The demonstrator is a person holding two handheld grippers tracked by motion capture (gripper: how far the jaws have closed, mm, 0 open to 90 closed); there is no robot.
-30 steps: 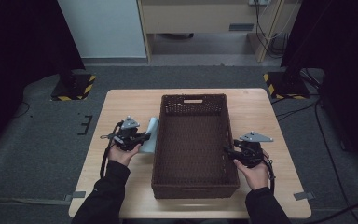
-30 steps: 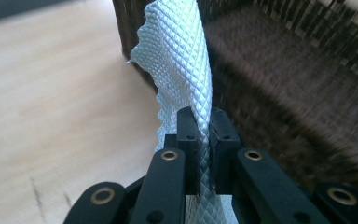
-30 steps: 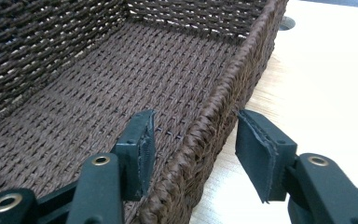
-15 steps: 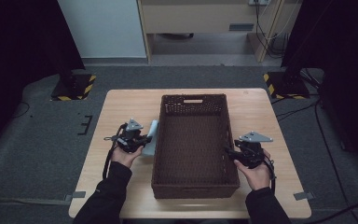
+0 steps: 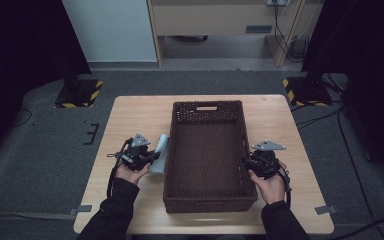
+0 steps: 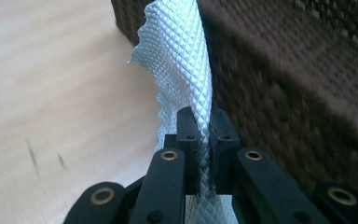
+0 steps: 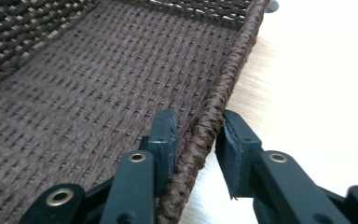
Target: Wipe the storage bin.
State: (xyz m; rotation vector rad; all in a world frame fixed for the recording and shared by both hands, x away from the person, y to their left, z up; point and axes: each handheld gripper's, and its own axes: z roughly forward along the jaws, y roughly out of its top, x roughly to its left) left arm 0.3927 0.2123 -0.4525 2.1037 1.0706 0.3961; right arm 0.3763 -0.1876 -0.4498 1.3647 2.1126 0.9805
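Note:
A dark brown woven basket (image 5: 207,106) stands lengthwise in the middle of the wooden table. My left gripper (image 5: 155,156) (image 6: 204,123) is shut on a pale silvery quilted pouch (image 5: 161,149) (image 6: 182,56). The pouch stands on edge right beside the basket's left wall (image 6: 298,84). My right gripper (image 5: 245,163) (image 7: 196,126) straddles the basket's right rim (image 7: 233,70), one jaw inside and one outside. Its jaws have just been closing. The inner pad lies near the weave, and a thin gap shows at the outer pad.
The wooden table (image 5: 135,115) has bare board on both sides of the basket and behind it. The inside of the basket (image 7: 74,70) holds nothing. Beyond the table are grey floor, stands with striped bases (image 5: 77,95) and a cabinet.
My left hand has carried the pouch to the right, up against the basket's left wall. The right hand stayed at the right rim.

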